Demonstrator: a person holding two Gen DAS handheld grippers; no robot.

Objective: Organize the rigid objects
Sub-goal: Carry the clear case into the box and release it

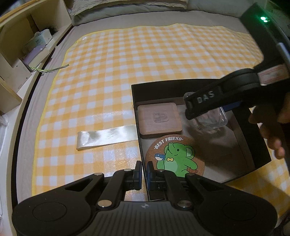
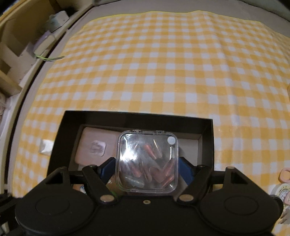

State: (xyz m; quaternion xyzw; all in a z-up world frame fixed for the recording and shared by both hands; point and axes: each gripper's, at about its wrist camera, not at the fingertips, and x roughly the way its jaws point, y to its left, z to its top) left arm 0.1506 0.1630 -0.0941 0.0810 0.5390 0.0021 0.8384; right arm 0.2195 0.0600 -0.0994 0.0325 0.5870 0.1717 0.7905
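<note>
the right gripper (image 2: 147, 166) is clamped on the clear plastic case (image 2: 147, 161), hovering over the black box (image 1: 261, 154) beside the wooden coaster (image 1: 159, 118) — lower it level onto bare floor, then release. the left gripper (image 1: 144, 169) pinches the box's near wall, steadying it.

We are in a home bedroom. We see a wide bed (image 1: 108, 23) with a grey sheet, and rumpled grey pillows (image 1: 126, 7) lie along its head. A yellow-and-white checked picnic cloth (image 1: 145, 63) is spread over the mattress. Beside the bed stands a pale wooden open-shelf unit (image 1: 16, 36), its compartments holding a white printed paper bag (image 1: 40, 39) and a lilac flat box (image 1: 35, 54). Small household things sit in a shallow black cardboard box (image 1: 261, 154) on the cloth: a square wooden coaster (image 1: 159, 118) and a round cork coaster printed with a green elephant (image 1: 174, 157).
</note>
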